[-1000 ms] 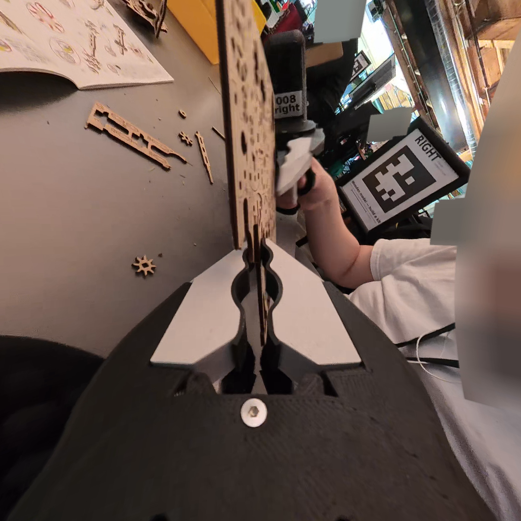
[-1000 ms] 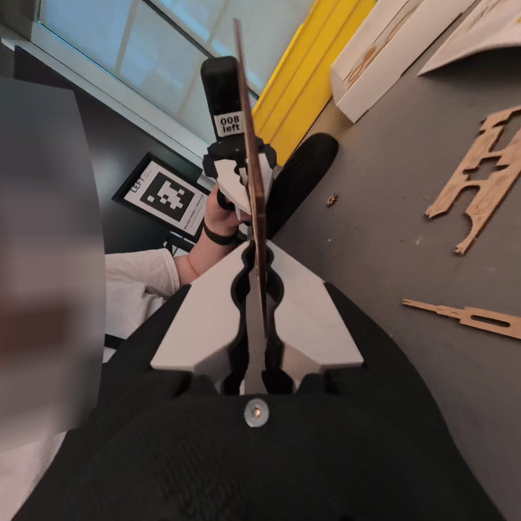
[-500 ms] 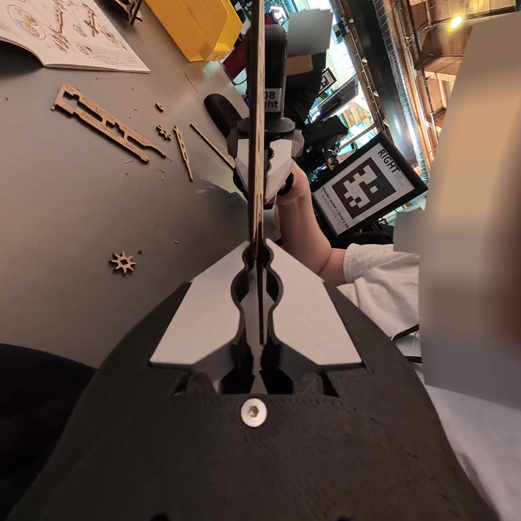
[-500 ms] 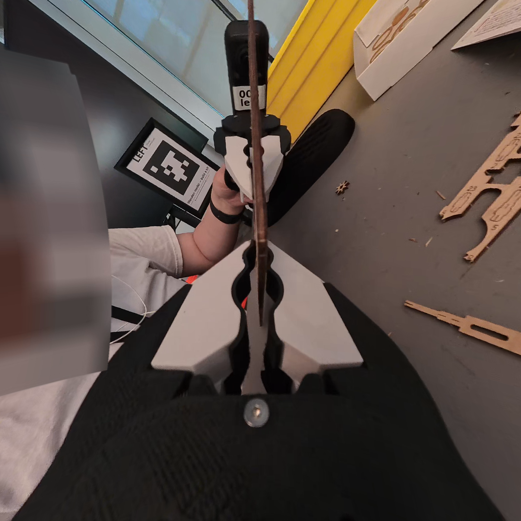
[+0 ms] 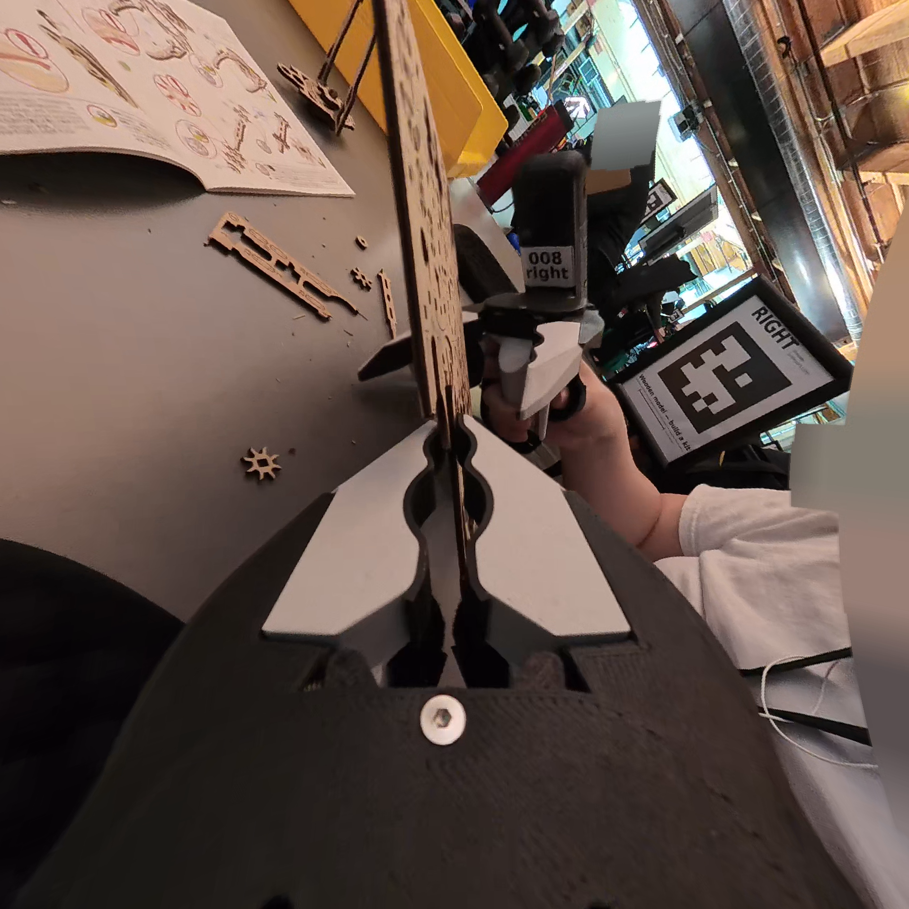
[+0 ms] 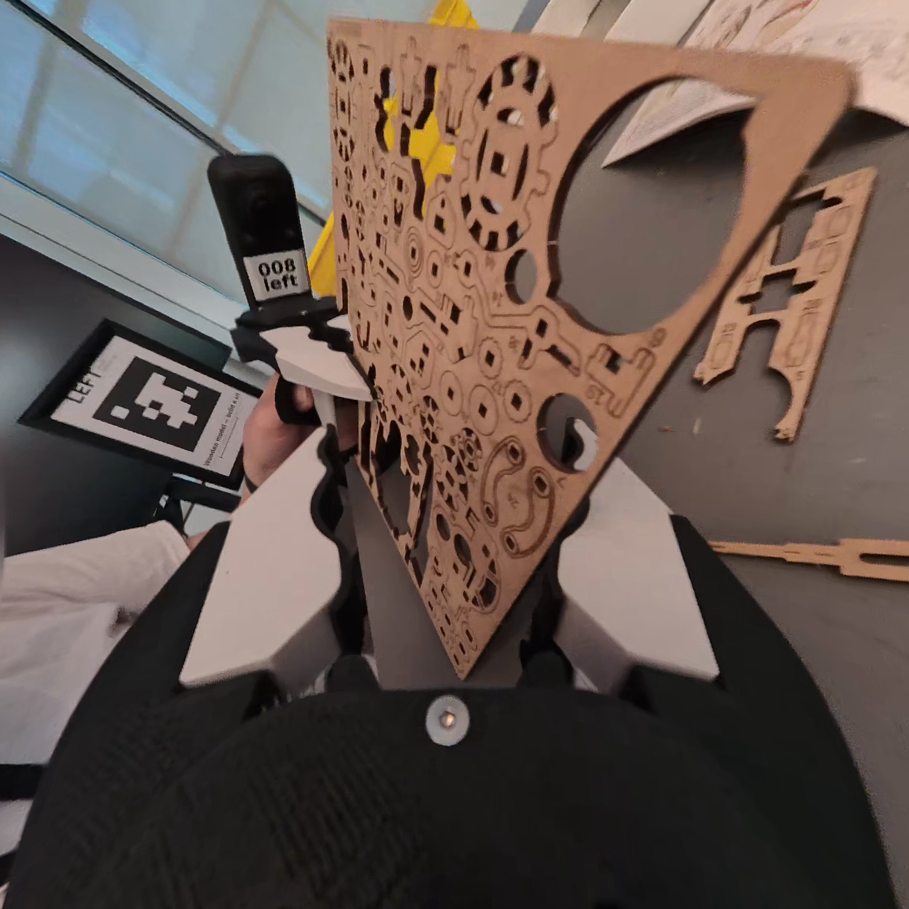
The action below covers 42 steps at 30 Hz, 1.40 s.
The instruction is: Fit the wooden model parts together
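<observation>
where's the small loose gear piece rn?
Left wrist view, left side: the small gear lies flat on the grey table, just left of the left tongs tips, below the long flat wooden piece.

My right gripper (image 6: 455, 516) jaws spread wide; flat tan laser-cut plywood parts sheet (image 6: 492, 305) tilted between them, pinched by left gripper (image 6: 344, 378).

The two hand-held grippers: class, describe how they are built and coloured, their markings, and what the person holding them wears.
Each gripper, left gripper and right gripper, has a textured black body, one silver bolt head, and two pale grey wedge fingers with wavy black inner edges. A black upright camera block bearing a small white label tops each. The person wears a white short-sleeved shirt.
</observation>
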Tool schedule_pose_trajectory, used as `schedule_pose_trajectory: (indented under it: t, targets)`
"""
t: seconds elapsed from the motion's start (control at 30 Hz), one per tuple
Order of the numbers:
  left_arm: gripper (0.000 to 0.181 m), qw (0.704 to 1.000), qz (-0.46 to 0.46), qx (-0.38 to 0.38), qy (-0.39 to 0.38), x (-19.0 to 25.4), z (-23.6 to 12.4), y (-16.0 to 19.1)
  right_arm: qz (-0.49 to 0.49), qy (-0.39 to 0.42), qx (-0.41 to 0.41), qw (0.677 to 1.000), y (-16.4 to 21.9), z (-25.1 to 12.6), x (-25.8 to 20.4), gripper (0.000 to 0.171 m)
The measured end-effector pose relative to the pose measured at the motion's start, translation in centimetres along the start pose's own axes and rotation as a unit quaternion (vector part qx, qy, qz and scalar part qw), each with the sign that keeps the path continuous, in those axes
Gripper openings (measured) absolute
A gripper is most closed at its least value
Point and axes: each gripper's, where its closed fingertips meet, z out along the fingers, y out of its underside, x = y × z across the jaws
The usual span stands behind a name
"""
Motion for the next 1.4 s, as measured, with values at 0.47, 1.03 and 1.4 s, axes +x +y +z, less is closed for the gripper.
schedule_pose_trajectory:
  t: [0.47, 1.03, 1.4]
  targets:
    - [0.002, 1.0, 0.008, 0.028, 0.006, 0.6, 0.0, -0.4, -0.016, 0.019, 0.054, 0.998, -1.2, -0.1, 0.3, 0.071]
    - [0.001, 0.998, 0.03, 0.04, -0.024, 0.3, 0.1, -0.2, -0.088, 0.145, 0.038, 0.985, -1.0, 0.5, 1.9, 0.101]
    - [0.001, 0.998, 0.041, 0.038, -0.043, 0.0, 0.1, 0.0, -0.105, 0.171, 0.041, 0.979, -1.0, 0.4, 2.2, 0.101]
